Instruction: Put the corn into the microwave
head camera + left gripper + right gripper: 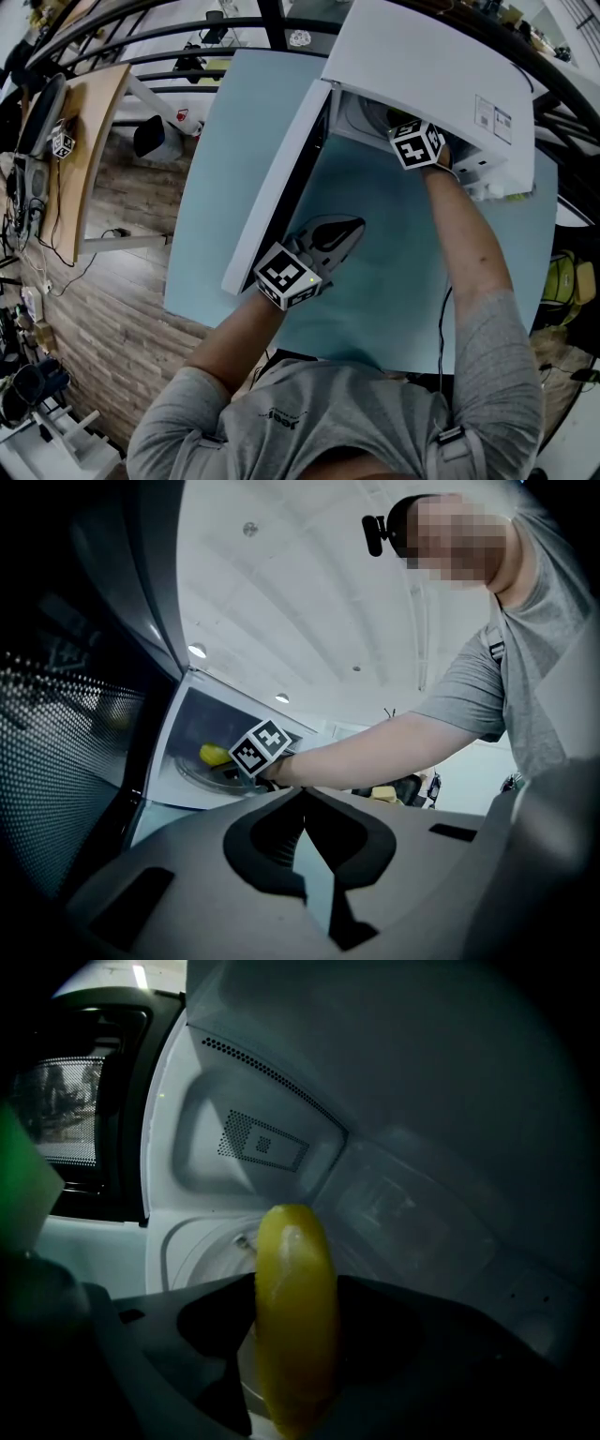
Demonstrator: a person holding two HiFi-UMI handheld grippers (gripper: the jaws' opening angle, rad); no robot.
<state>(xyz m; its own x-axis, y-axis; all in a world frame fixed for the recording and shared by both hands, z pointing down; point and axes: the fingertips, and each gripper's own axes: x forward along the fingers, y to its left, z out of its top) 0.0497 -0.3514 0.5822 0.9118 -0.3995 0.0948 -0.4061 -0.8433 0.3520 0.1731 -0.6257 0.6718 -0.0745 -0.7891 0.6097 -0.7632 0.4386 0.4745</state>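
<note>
Corn (295,1326): smooth, glossy yellow cob with a rounded top. In the right gripper view it stands upright, clamped between the two dark matt jaws of the right gripper (292,1288), which press on its sides. It is inside the microwave (422,1101) cavity, low over the round turntable (197,1241); whether they touch cannot be told. Cavity walls are white and smooth, with a rectangular perforated vent panel (262,1143) on the far wall and a row of fine holes along the upper edge. Door (70,1119) stands open at left, with a black frame and dotted mesh window.

Left gripper view: left gripper (303,803) has a grey matt moulded body, its jaws closed tip to tip with nothing between them. The door's dark mesh window is close at left. Farther off is the lit cavity, where the corn shows as a small yellow shape just beside the right gripper's black-and-white marker cube (261,747). A bare forearm (375,747) and grey short sleeve (469,691) lead to it.

Head view: the microwave has a white boxy casing and sits at the far right of a flat, smooth, pale blue table (375,281), door open to the left. The right gripper reaches into the cavity. The left gripper hangs over the table near the door's near end. Wood-plank floor (122,328) at left.
</note>
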